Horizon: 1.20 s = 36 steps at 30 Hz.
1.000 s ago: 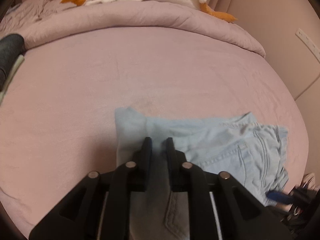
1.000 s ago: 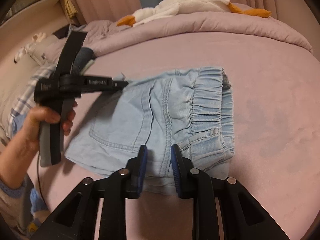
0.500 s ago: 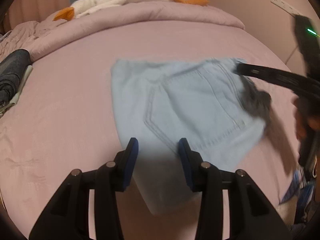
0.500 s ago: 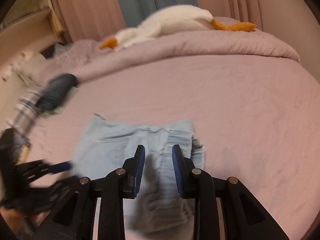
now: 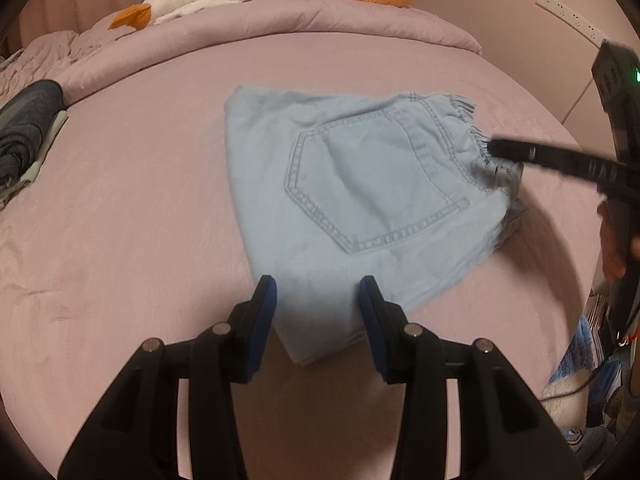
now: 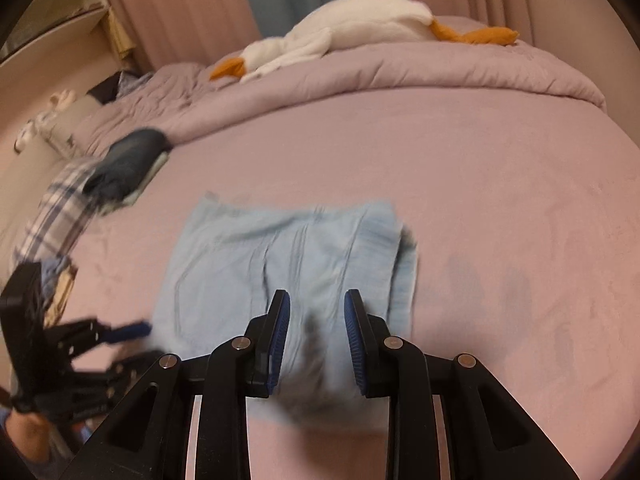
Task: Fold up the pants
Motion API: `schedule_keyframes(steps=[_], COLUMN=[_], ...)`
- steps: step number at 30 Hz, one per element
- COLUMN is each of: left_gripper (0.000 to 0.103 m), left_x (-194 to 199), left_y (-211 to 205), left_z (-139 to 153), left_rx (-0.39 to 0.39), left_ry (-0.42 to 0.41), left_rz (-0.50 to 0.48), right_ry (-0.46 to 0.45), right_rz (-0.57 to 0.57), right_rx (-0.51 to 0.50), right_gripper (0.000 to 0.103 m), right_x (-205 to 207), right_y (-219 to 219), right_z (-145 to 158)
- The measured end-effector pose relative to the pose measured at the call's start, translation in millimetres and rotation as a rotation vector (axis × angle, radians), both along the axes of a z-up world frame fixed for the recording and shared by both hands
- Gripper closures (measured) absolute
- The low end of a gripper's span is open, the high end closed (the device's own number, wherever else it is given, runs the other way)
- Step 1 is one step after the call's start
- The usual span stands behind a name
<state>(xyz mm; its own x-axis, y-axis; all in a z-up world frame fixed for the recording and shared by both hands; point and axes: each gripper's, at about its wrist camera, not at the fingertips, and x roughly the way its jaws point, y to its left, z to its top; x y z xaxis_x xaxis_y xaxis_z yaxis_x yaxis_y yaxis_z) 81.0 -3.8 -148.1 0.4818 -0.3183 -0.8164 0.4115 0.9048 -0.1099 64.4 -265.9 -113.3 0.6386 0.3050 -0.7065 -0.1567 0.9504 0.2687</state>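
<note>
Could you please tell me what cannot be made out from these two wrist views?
- Pants: right wrist view is motion-blurred, so seams smear.
- Layers under the fold: hidden by the top denim, both views.
- Right gripper: blurred in the left view; tip contact with the waistband is unclear.
- Dark clothes: cut off by the left view's edge.

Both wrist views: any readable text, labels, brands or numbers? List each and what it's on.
None readable.
Right gripper: pale marks along its finger, too blurred to read.
Pants: no label or tag visible.
Wall power strip: no legible print.
</note>
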Motion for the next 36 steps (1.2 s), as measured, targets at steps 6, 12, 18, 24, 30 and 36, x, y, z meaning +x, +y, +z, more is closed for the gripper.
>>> schedule_keyframes(steps=[6, 12, 18, 24, 30, 36], left_gripper=[0.061, 0.051, 0.043, 0.069, 0.069, 0.069], left_x=[-7, -12, -9, -6, -11, -20], left_y=[3, 19, 25, 14, 7, -4], left_z=[-1, 2, -5, -3, -1, 5], left_rx=[-0.019, -0.090, -0.149, -0.166, -0.139, -0.103], left_ry=[0.011, 0.039, 0.085, 0.097, 0.077, 0.066], left_rz=[0.015, 0.080, 0.149, 0.097, 0.080, 0.080], right_ry=[0.032, 0.025, 0.020, 0.079, 0.141, 0.158], right_rz=[-0.004, 0.048, 0.146, 0.197, 0.255, 0.194], right_rx=[-0.098, 0.024, 0.140, 0.209, -0.047, -0.114], right_gripper=[0.075, 0.073, 0.056, 0.056, 0.096, 0.096], right_x=[2, 14, 53, 120, 148, 150], right_y=[13, 13, 43, 88, 143, 147], right_z=[-21, 7, 10, -5, -23, -27])
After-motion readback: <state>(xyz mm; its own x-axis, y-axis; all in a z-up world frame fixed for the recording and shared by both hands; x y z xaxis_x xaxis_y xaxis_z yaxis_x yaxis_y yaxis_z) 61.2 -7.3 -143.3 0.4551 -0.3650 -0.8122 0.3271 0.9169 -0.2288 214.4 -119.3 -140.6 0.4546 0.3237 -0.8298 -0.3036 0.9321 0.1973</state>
